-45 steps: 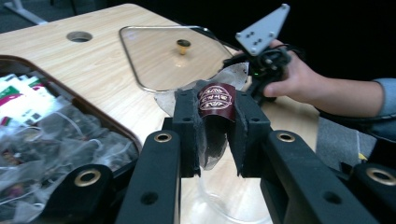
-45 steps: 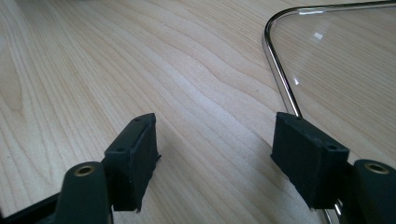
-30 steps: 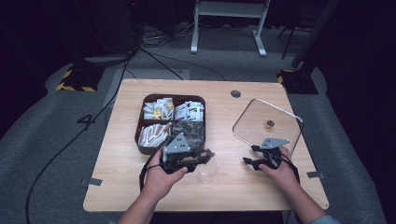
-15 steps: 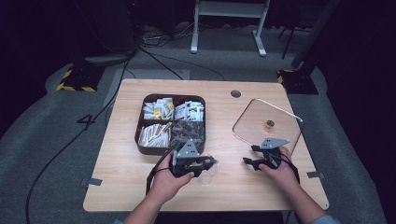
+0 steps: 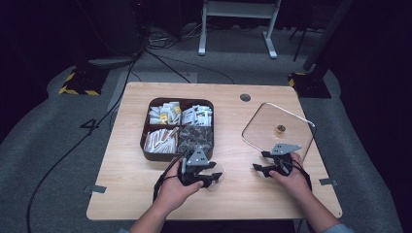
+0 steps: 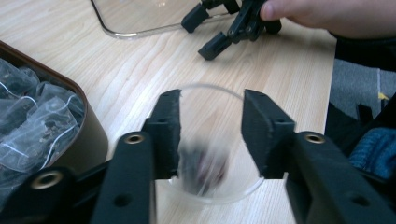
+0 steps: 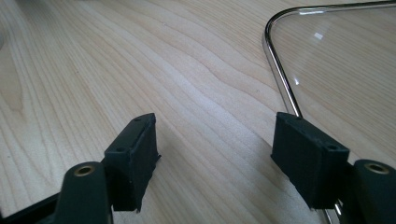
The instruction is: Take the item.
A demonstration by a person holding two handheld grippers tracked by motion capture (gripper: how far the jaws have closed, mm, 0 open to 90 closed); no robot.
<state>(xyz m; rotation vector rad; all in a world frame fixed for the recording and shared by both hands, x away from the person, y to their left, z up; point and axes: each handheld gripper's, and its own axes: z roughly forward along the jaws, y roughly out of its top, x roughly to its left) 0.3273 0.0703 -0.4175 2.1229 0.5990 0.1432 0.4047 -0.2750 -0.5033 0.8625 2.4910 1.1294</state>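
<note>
Left gripper (image 6: 210,135) straddles clear round cup (image 6: 215,154), dark contents.

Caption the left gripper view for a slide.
Left gripper, jaws just opened, straddles a clear glass cup holding a dark blurred item, beside the brown sachet tray.
</note>
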